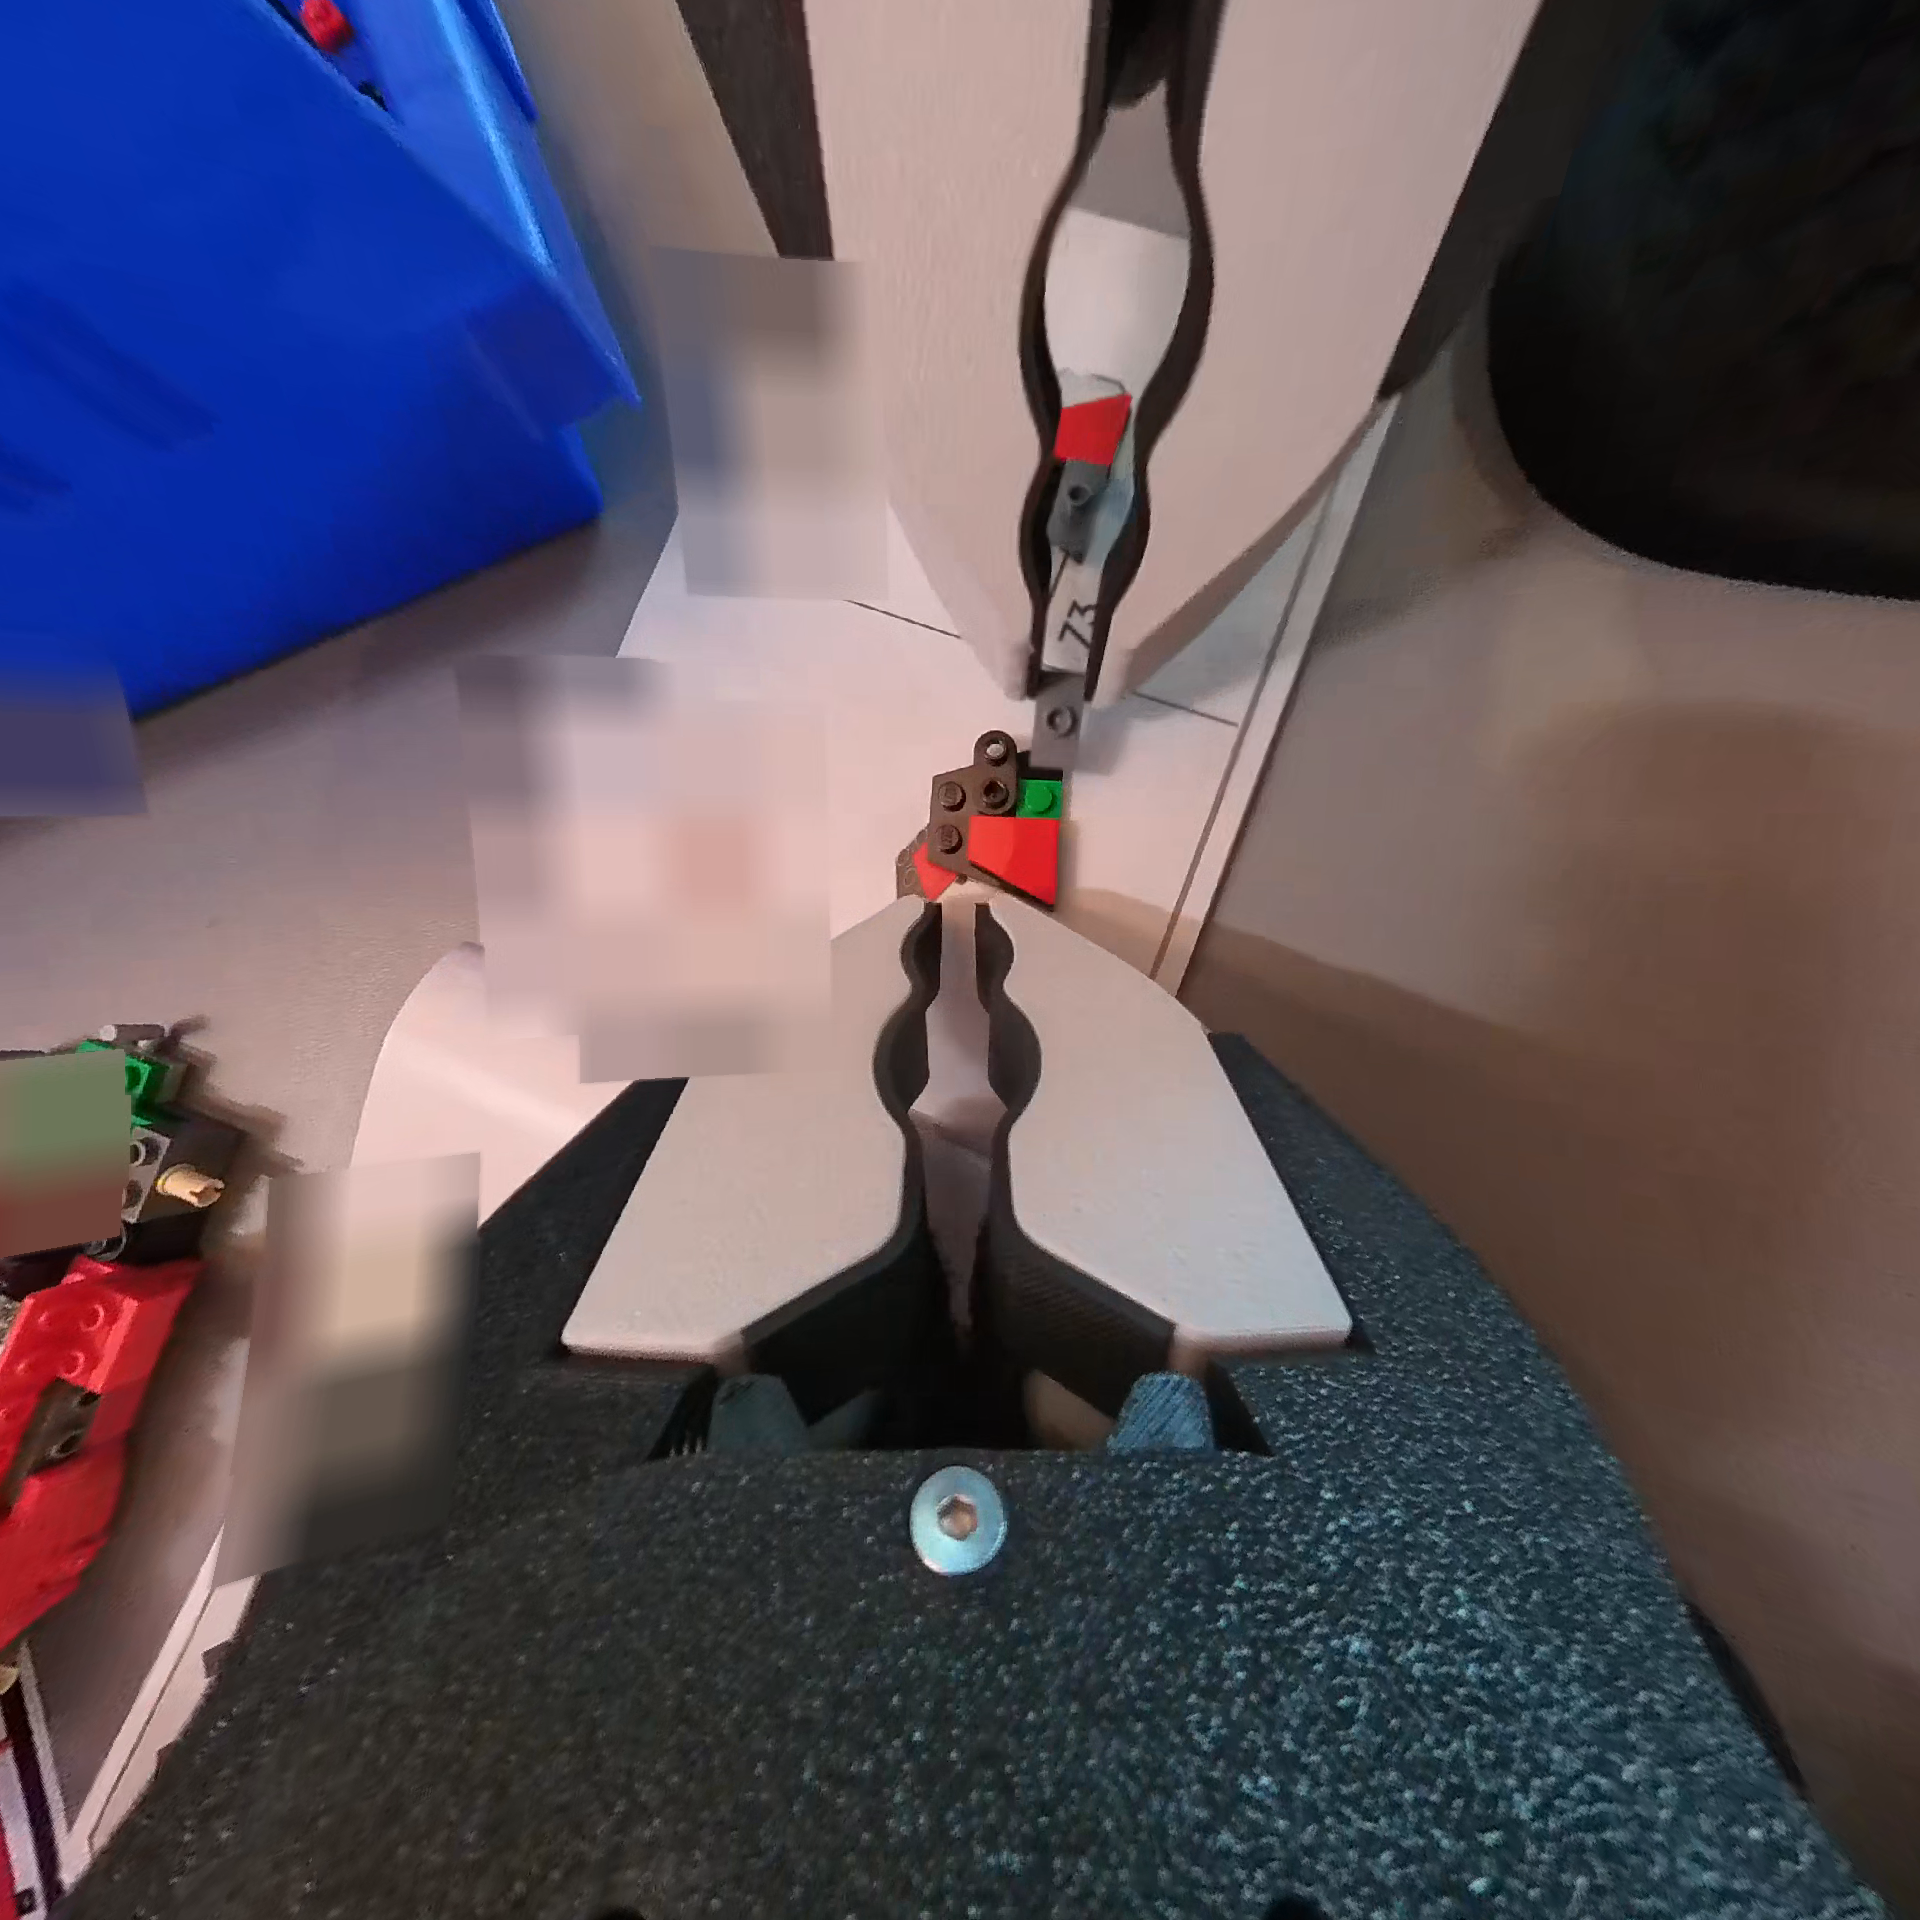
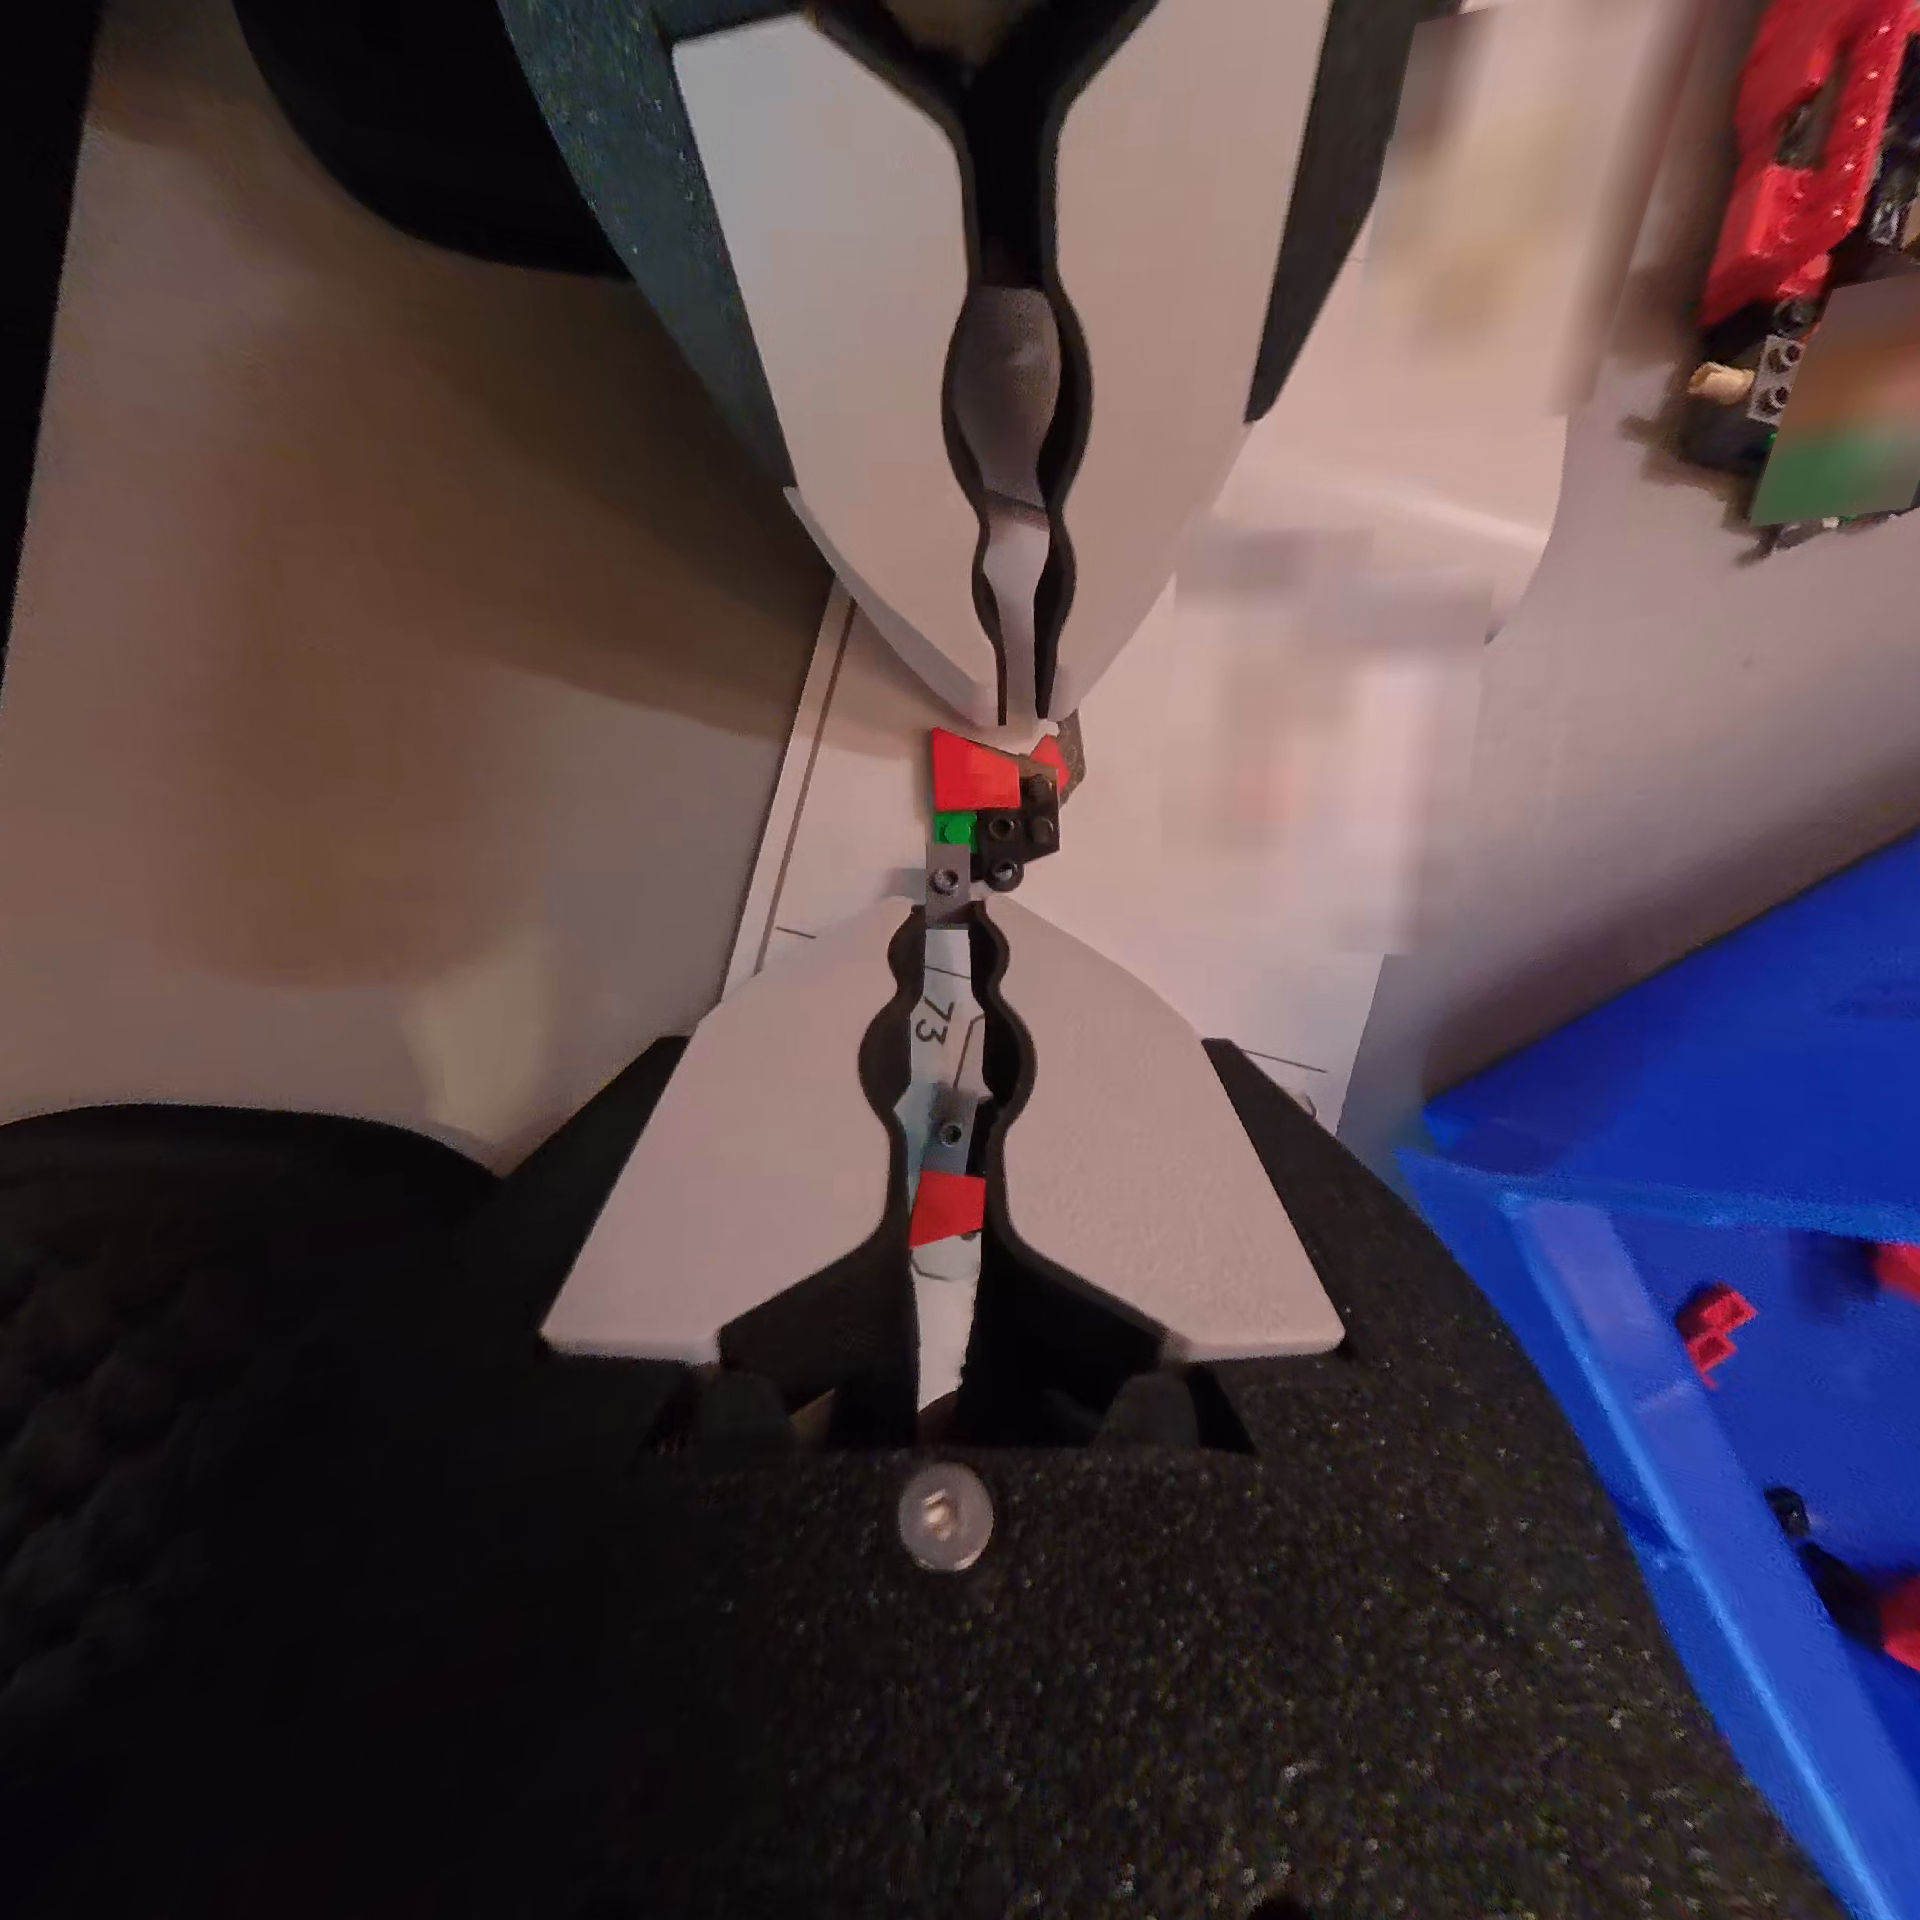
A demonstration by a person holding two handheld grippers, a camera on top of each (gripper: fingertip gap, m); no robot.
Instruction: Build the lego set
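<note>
A small Lego sub-assembly (image 1: 1003, 831) of black plates, red wedges and a green brick hangs between my two grippers, which face each other tip to tip. My left gripper (image 1: 956, 912) is nearly closed and pinches the assembly's near red edge. My right gripper (image 2: 948, 916) is shut on a small grey plate (image 2: 948, 885) whose far end meets the assembly (image 2: 997, 805) by the green brick (image 2: 954, 828). In the left wrist view the right gripper (image 1: 1060, 681) comes in from above with the grey plate (image 1: 1060, 719). In the right wrist view the left gripper (image 2: 1023, 717) comes in from above.
An open instruction booklet (image 2: 1288, 790) lies under the grippers on the pale table. A blue bin (image 1: 260, 343) with loose red and black pieces (image 2: 1714, 1340) stands to one side. A larger red and black partial model (image 1: 73, 1371) lies beside the booklet. My right fingertips sit around 4 cm from my left ones.
</note>
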